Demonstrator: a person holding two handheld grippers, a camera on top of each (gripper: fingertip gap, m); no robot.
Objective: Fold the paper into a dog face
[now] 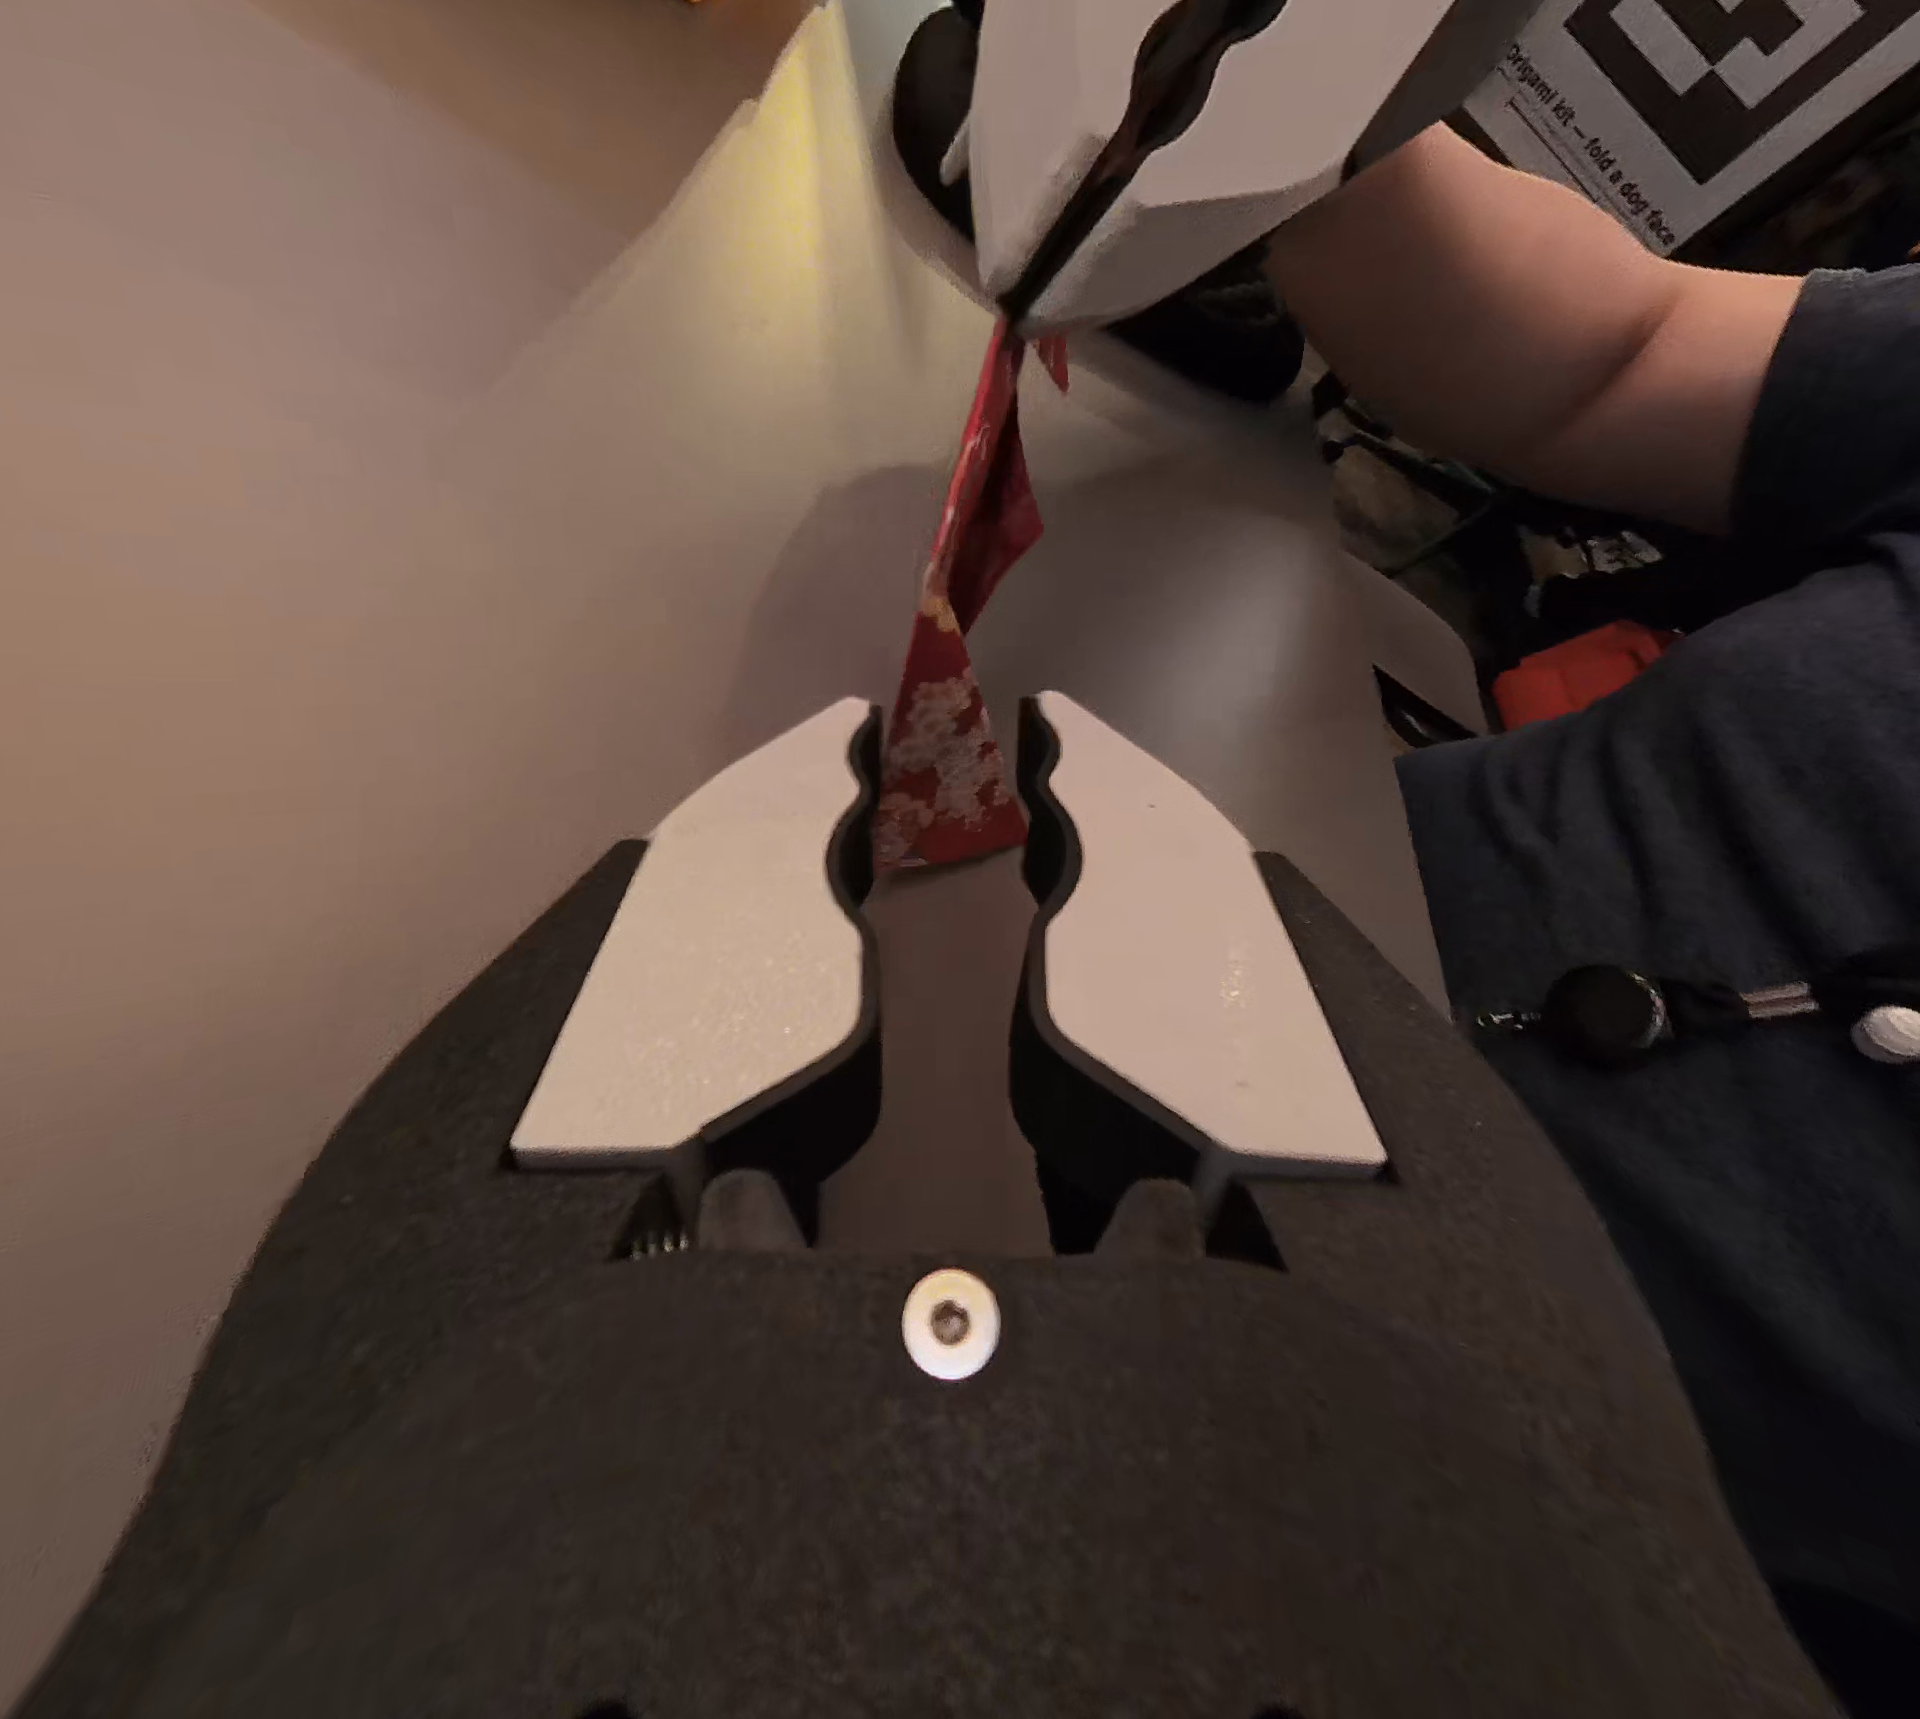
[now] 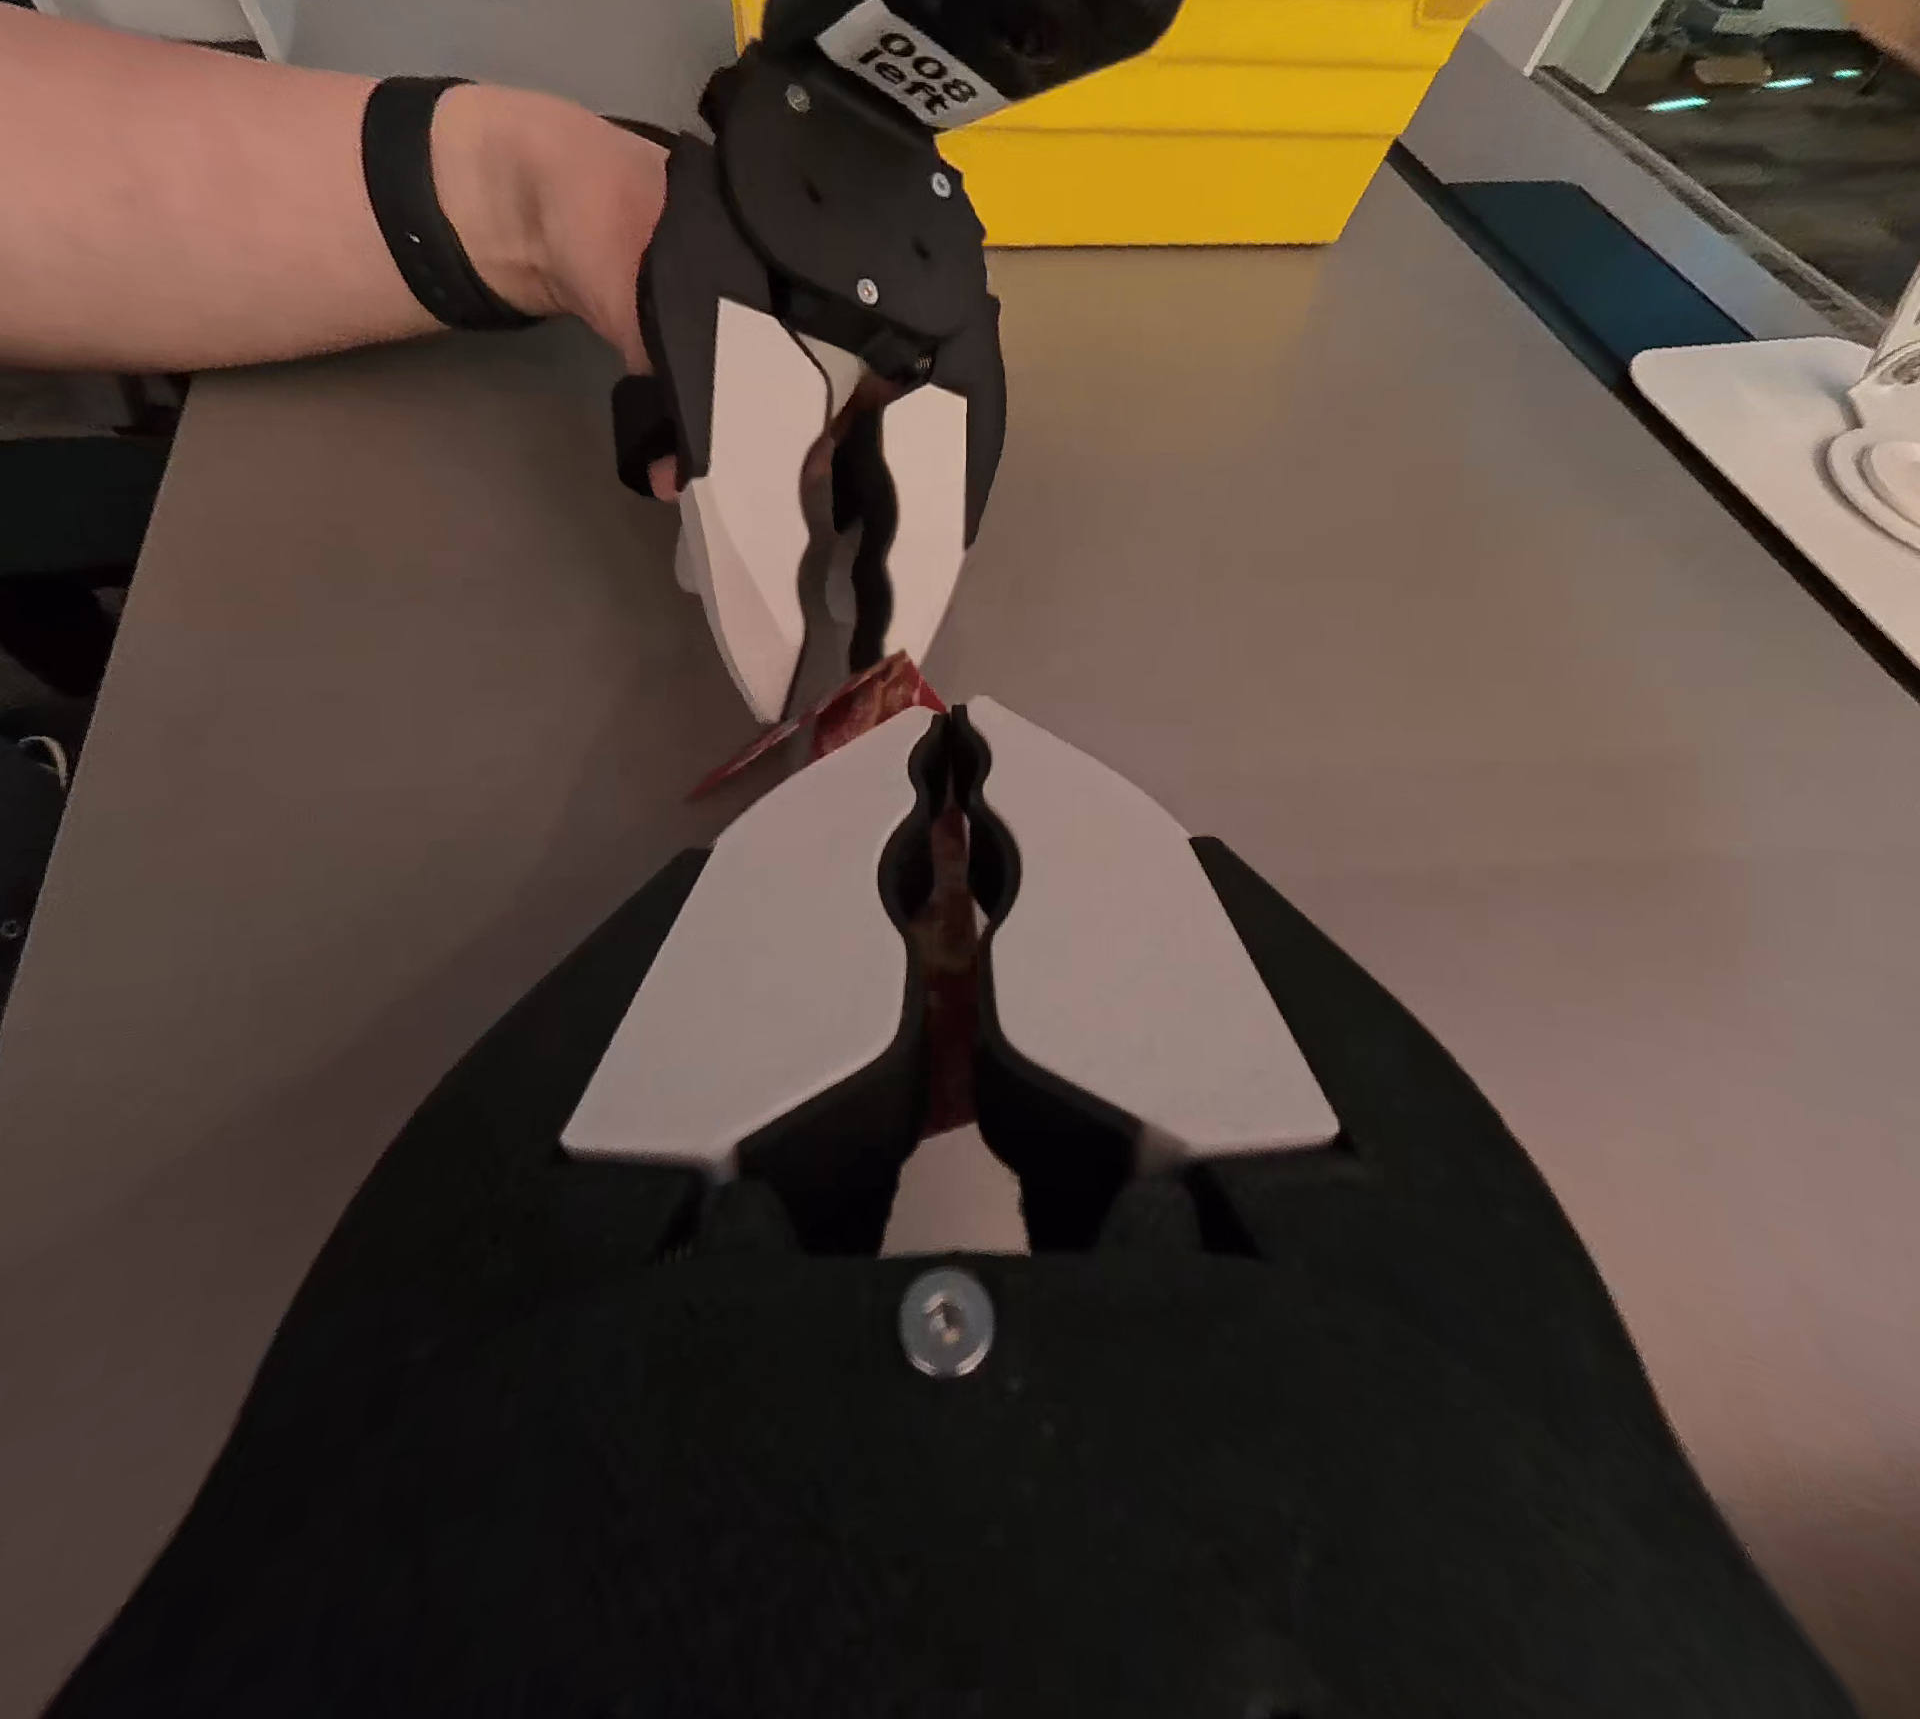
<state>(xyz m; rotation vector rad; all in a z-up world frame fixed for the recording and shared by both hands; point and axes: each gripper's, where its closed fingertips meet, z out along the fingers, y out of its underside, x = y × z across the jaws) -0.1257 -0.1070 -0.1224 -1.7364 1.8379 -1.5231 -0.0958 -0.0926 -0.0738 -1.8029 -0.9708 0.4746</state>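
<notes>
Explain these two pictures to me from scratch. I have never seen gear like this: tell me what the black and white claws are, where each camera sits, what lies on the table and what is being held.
The claws are hand-held two-finger grippers, black bodies with white finger plates; a person squeezes one in each hand. Each picture comes from a camera mounted on one gripper, looking along its fingers.

In the left wrist view, the left gripper stands open around a corner of the red flower-patterned folded paper. The right gripper pinches the paper's other end shut.

The right wrist view shows that same right gripper up close, shut on the paper, with the left gripper opposite.

On the grey table stands a yellow plastic bin, and a white tray sits at the right edge.
</notes>
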